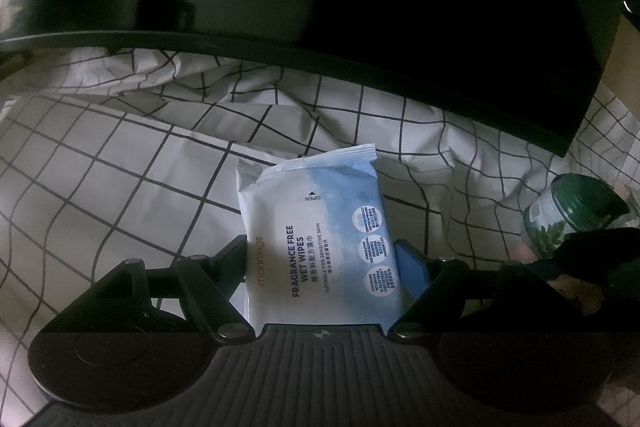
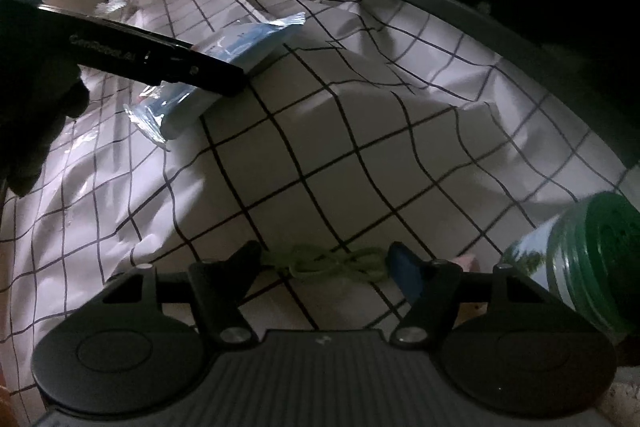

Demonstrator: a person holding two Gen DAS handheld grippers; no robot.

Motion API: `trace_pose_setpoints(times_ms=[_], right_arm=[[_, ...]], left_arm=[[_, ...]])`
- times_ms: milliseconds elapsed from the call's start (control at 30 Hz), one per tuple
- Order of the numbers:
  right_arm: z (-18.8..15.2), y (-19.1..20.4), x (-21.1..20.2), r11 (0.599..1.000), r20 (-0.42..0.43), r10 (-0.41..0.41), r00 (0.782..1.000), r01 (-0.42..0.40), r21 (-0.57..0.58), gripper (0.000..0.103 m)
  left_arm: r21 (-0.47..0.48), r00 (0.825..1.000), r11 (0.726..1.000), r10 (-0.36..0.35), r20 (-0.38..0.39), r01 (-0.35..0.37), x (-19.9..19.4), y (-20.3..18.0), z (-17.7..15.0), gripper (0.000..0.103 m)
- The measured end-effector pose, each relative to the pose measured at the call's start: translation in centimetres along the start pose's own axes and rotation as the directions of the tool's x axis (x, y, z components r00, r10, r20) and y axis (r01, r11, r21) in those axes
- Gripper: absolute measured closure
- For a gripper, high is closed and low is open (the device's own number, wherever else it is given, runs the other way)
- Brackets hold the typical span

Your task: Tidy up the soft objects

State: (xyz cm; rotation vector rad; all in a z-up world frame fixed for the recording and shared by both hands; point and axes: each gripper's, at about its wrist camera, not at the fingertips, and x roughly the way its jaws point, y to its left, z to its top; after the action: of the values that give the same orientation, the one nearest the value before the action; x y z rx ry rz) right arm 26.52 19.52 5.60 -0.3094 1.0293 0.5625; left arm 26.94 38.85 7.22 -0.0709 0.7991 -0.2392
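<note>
A white and blue pack of wet wipes (image 1: 316,227) sits lengthwise between the fingers of my left gripper (image 1: 322,251), which is shut on its two long sides. In the right wrist view the same pack (image 2: 240,43) is tilted over the checked cloth, with a black left finger (image 2: 192,67) lying across it. My right gripper (image 2: 326,261) points down at the cloth. A bundle of green cord (image 2: 336,265) lies on the cloth between its fingers and reaches toward both. I cannot see the pads squeezing it.
A wrinkled white cloth with a black grid (image 2: 320,155) covers the surface. A green-lidded jar (image 2: 592,259), also (image 1: 568,211), stands close on the right. A dark screen with a thin edge (image 1: 360,75) runs along the back. A gloved hand (image 2: 28,75) is at the left.
</note>
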Motion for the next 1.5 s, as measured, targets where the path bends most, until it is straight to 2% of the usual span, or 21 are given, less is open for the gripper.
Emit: trace_pose_setpoints(times_ms=[100, 200, 333, 433, 567, 733, 967, 1033, 1167, 1367, 1400, 1500], right_arm=[[0.4, 0.3, -1.0, 0.998, 0.024, -0.06, 0.998, 0.061, 0.0, 0.033], [1.2, 0.9, -2.6, 0.991, 0.061, -0.125, 0.99, 0.127, -0.035, 0.062], [2.1, 1.1, -4.3, 0.976, 0.102, -0.199, 0.975, 0.206, -0.065, 0.062], [1.8, 0.9, -5.0, 0.981, 0.095, -0.181, 0.979, 0.186, -0.053, 0.058], [-0.3, 0.5, -5.8, 0.987, 0.093, -0.16, 0.983, 0.157, 0.031, 0.052], [-1.8, 0.0, -4.4, 0.974, 0.064, -0.199, 0.978, 0.19, 0.125, 0.052], [-0.3, -0.6, -1.3, 0.971, 0.094, -0.205, 0.974, 0.19, 0.147, 0.053], [0.2, -1.2, 0.0, 0.971, 0.076, -0.183, 0.98, 0.168, 0.167, 0.053], [0.6, -1.0, 1.1, 0.972, 0.061, -0.169, 0.984, 0.156, 0.176, 0.045], [-0.3, 0.8, -0.6, 0.969, 0.059, 0.002, 0.998, -0.016, 0.248, 0.044], [-0.6, 1.4, -1.1, 0.972, 0.076, -0.006, 0.997, -0.012, 0.235, 0.044], [-1.4, 2.3, -2.5, 0.981, 0.136, -0.1, 0.986, 0.075, 0.18, 0.04]], left_arm=[[-0.016, 1.0, 1.0, 0.001, -0.009, -0.002, -0.1, -0.1, 0.4, 0.021], [-0.006, 1.0, 1.0, -0.009, 0.003, 0.009, -0.4, -0.9, 1.2, 0.021], [0.034, 0.999, 0.999, -0.029, 0.038, 0.028, -0.9, -2.5, 2.9, 0.021], [0.043, 0.998, 0.998, -0.041, 0.044, 0.039, -0.8, -3.5, 3.4, 0.021], [0.042, 0.999, 0.999, -0.027, 0.029, 0.026, -0.5, -3.8, 2.5, 0.021], [0.001, 1.0, 1.0, -0.006, -0.005, 0.006, 0.0, -2.6, 1.2, 0.021], [-0.017, 1.0, 1.0, -0.002, -0.028, 0.001, 0.3, -1.5, 0.4, 0.021], [-0.016, 1.0, 1.0, -0.001, -0.026, 0.001, 0.2, -1.2, 0.2, 0.021], [-0.023, 1.0, 1.0, -0.005, -0.023, 0.004, 0.0, -0.6, 0.1, 0.021], [-0.031, 1.0, 0.999, -0.011, -0.016, 0.01, 0.1, -0.3, 0.3, 0.021], [-0.03, 1.0, 0.999, -0.012, -0.015, 0.012, 0.2, -0.3, 0.3, 0.021], [-0.028, 1.0, 1.0, -0.015, -0.009, 0.015, 0.3, -0.2, 0.3, 0.021]])
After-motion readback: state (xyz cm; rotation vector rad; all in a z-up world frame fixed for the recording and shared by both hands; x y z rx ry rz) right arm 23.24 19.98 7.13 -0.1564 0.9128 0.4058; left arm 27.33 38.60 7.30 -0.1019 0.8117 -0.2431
